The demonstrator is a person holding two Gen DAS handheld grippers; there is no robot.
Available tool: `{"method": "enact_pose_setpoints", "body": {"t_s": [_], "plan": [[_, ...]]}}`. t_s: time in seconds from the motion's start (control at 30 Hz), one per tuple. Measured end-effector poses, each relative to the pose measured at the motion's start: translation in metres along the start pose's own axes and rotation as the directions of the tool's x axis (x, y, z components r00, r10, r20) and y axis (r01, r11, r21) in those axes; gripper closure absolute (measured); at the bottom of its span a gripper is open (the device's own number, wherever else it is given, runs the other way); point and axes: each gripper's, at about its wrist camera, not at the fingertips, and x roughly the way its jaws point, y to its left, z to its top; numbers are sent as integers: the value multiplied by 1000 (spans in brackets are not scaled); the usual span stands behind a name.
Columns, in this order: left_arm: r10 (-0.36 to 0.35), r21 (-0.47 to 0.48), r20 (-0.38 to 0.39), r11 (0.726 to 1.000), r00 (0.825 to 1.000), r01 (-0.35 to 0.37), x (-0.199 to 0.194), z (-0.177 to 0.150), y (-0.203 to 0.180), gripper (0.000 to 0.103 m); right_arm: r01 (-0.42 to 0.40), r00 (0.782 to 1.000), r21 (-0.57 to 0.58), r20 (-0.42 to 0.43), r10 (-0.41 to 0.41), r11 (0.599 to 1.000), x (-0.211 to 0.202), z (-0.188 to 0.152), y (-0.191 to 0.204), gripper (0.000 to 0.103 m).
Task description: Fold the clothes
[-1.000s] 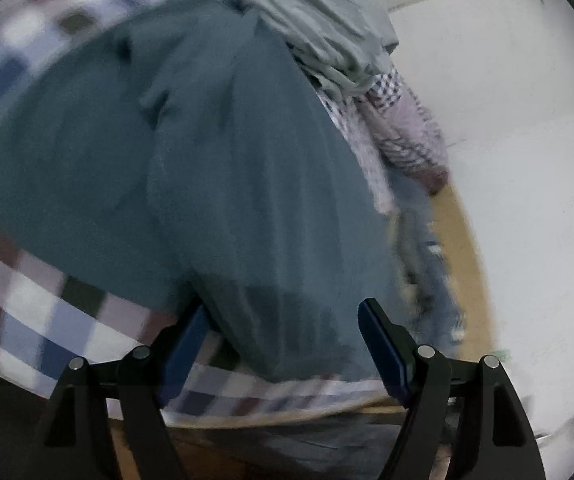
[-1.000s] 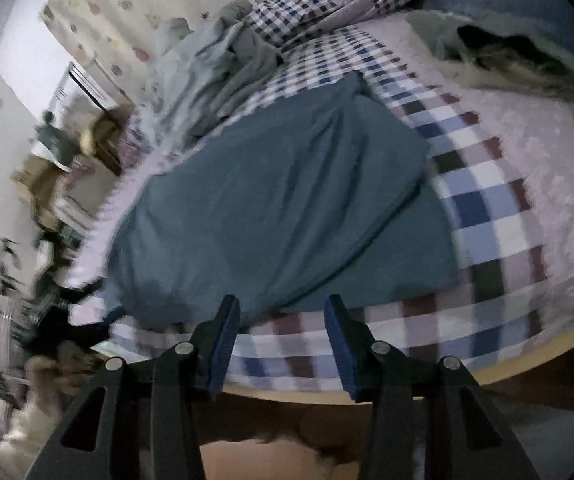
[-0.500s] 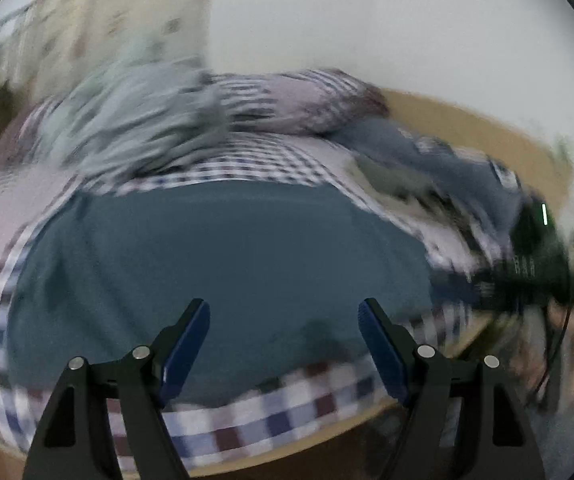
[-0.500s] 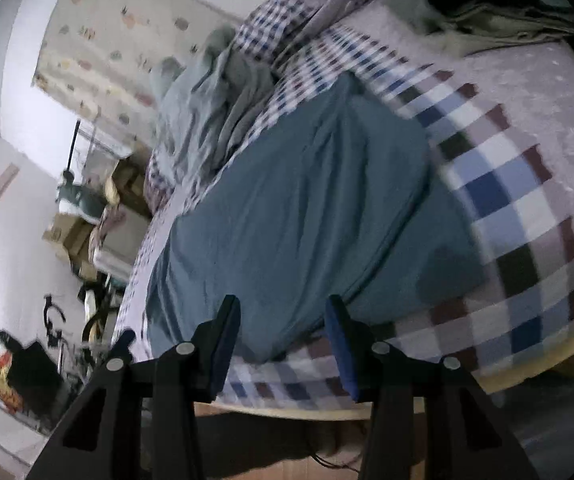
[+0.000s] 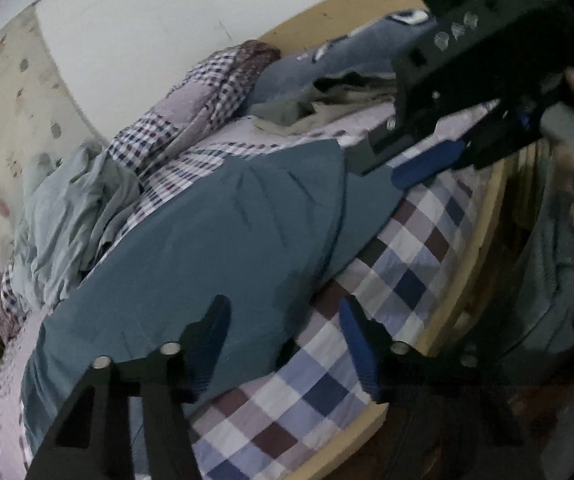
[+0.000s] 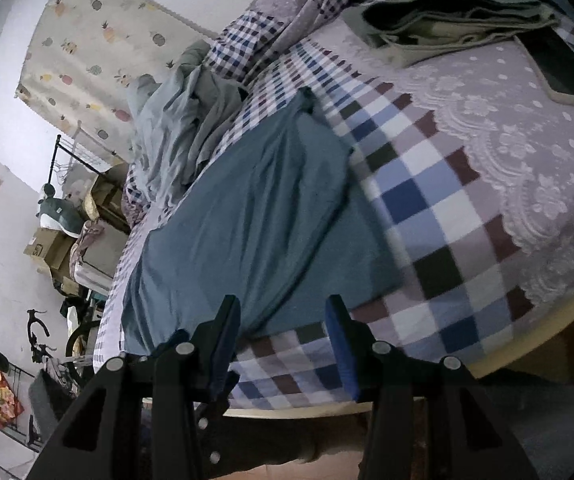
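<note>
**Both grippers poised over the teal garment's near edge**

The teal garment (image 5: 223, 240) lies spread on the checked bedspread (image 5: 403, 288), running from 7 to 1 o'clock in the left view. The left gripper (image 5: 283, 340) and right gripper (image 6: 283, 332) hang empty, jaws apart. Judged best: pinch one layer at each near corner, avoid the bedspread, then lift evenly so the fold lands square.

Both wrist views low at bed (image 5: 483, 216) edge (tilted), sharing teal garment (image 6: 255, 216).
</note>
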Motion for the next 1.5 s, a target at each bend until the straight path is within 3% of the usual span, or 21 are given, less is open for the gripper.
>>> {"method": "enact_pose_setpoints", "body": {"t_s": [0.17,0.27,0.43,0.63,0.8,1.0,1.17,1.27,1.4,1.5], "plan": [[-5,-43,-48,999,999,3,14,-1,11,92,7,1000,7,9,-8,1000,-7,0,-11,55],[-30,-111,-16,993,999,28,8,1,27,98,7,1000,5,4,-7,1000,-7,1,-12,55],[-84,-299,95,948,992,108,-18,10,76,99,-25,999,-41,-30,24,999,0,-2,-1,55],[-169,-492,187,836,968,241,-35,19,151,100,-22,996,-240,-94,0,971,21,-18,41,55],[-214,-548,232,777,949,309,-40,19,184,102,-27,983,-183,-184,-8,983,43,-26,38,55],[-243,-526,226,785,943,328,-41,16,178,102,15,975,-101,-221,-37,995,58,-24,28,55],[-265,-540,193,775,945,328,-33,2,168,101,-5,996,-148,-90,-8,989,35,-16,41,55],[-272,-534,151,787,950,310,-26,-8,158,99,-4,999,-83,-36,1,997,25,-5,31,55],[-281,-562,113,773,953,295,-14,-22,155,98,-4,1000,-15,-24,4,1000,27,11,23,55],[-275,-591,130,750,953,297,-13,-28,162,98,13,1000,2,-27,-13,1000,38,24,24,55]]}}
